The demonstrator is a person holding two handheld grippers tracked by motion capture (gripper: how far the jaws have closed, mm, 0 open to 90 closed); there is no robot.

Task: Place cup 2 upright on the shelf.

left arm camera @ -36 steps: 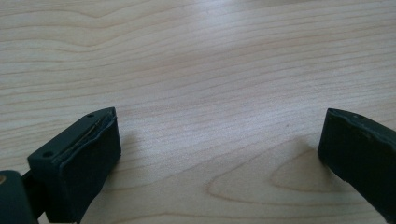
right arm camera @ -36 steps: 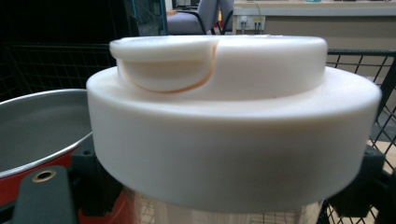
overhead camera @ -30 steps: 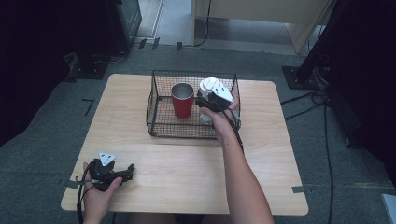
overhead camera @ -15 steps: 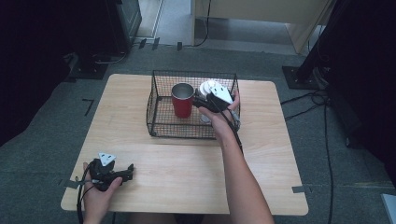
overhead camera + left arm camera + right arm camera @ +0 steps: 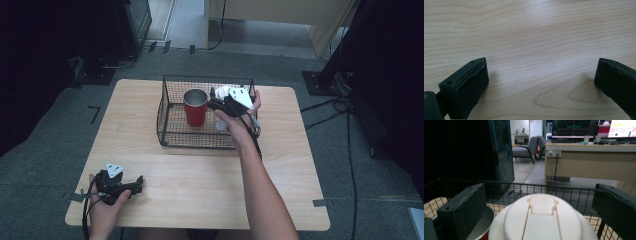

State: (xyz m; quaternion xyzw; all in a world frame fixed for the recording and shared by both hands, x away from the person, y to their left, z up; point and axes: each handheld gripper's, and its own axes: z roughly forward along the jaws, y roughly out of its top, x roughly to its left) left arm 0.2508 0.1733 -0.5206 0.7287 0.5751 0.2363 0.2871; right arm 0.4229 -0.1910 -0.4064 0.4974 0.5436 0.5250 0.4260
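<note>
A black wire basket (image 5: 200, 78) stands at the table's far middle. Inside it are a red cup (image 5: 195, 109) with a metal inside and, to its right, a white-lidded cup (image 5: 223, 91). My right gripper (image 5: 217, 103) hovers over that lid. Its jaws have just been opening and now stand open. In the right gripper view the white lid (image 5: 541, 220) sits low between the spread jaws of my right gripper (image 5: 539, 205) with a gap on each side, and the red cup (image 5: 483, 223) is at the left. My left gripper (image 5: 136, 182) rests open on the wood at the front left, with nothing between the jaws of my left gripper (image 5: 541, 82).
A small round pale thing (image 5: 220, 126) lies on the basket floor near the right wrist. The basket's far wall (image 5: 564, 188) rises just behind the lid. Bare table (image 5: 200, 185) stretches between basket and front edge. Dark stands and cables lie on the floor around.
The right hand has lifted a little above the white-lidded cup, which stays in the basket. The left hand has not moved.
</note>
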